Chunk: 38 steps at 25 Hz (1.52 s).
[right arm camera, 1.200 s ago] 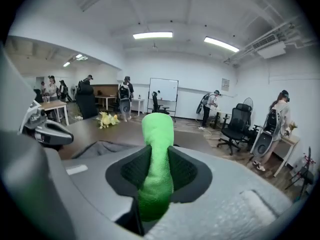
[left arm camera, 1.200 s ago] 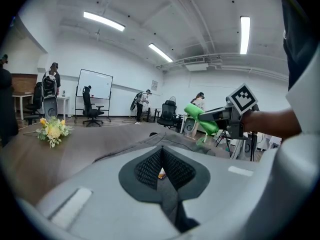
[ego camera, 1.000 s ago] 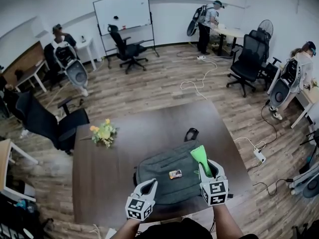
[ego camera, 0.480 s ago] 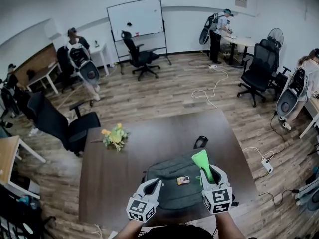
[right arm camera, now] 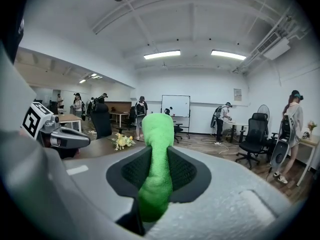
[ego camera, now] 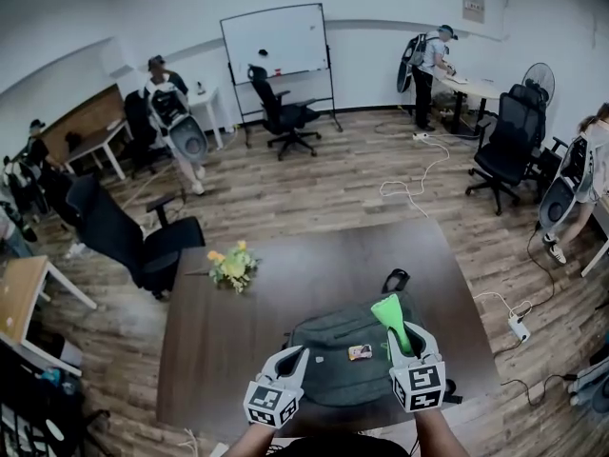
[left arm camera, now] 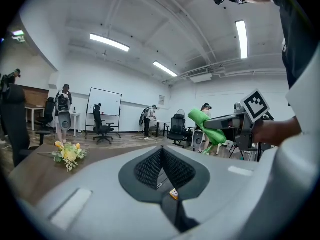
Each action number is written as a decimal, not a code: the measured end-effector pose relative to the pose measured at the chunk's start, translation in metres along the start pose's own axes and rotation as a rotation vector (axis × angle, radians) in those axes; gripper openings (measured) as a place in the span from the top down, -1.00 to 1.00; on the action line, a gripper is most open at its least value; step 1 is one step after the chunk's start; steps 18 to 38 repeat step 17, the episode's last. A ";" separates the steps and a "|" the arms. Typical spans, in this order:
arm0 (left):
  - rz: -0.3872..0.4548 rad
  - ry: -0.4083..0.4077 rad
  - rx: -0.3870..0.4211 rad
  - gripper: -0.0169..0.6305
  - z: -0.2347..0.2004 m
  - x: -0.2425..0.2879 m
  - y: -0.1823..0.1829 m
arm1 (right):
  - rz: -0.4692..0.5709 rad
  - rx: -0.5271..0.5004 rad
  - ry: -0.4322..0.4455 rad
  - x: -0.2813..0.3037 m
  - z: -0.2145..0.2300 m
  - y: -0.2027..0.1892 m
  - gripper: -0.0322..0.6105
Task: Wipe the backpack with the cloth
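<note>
A dark grey-green backpack (ego camera: 333, 360) lies flat on the brown table (ego camera: 295, 279), with a small orange tag (ego camera: 360, 352) on its top. My right gripper (ego camera: 403, 335) hovers over the bag's right part, shut on a rolled green cloth (ego camera: 390, 314) that sticks out forward past the jaws. The right gripper view shows that cloth (right arm camera: 156, 154) pinched between the pads of the right gripper (right arm camera: 157, 170). My left gripper (ego camera: 291, 358) is over the bag's near left edge. Its jaws meet with nothing between them in the left gripper view (left arm camera: 162, 156).
A small bunch of yellow flowers (ego camera: 231, 267) lies at the table's left. A black loop (ego camera: 395, 280) sits at the bag's far end. Office chairs (ego camera: 143, 241), a whiteboard (ego camera: 276, 41), floor cables (ego camera: 409, 184) and several people surround the table.
The head view has shifted, so the table and room sit further right and lower. Both grippers hold about the same places over the backpack; the cloth stays gripped.
</note>
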<state>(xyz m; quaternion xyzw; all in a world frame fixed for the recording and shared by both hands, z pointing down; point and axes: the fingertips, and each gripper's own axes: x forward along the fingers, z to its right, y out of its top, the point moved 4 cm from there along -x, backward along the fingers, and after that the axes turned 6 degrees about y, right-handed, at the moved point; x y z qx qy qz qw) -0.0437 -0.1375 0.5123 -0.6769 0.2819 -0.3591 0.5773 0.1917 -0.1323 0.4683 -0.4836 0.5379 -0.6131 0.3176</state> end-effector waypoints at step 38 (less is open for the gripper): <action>0.005 0.047 -0.012 0.89 -0.018 0.001 0.001 | 0.045 -0.050 0.019 0.017 -0.005 0.011 0.61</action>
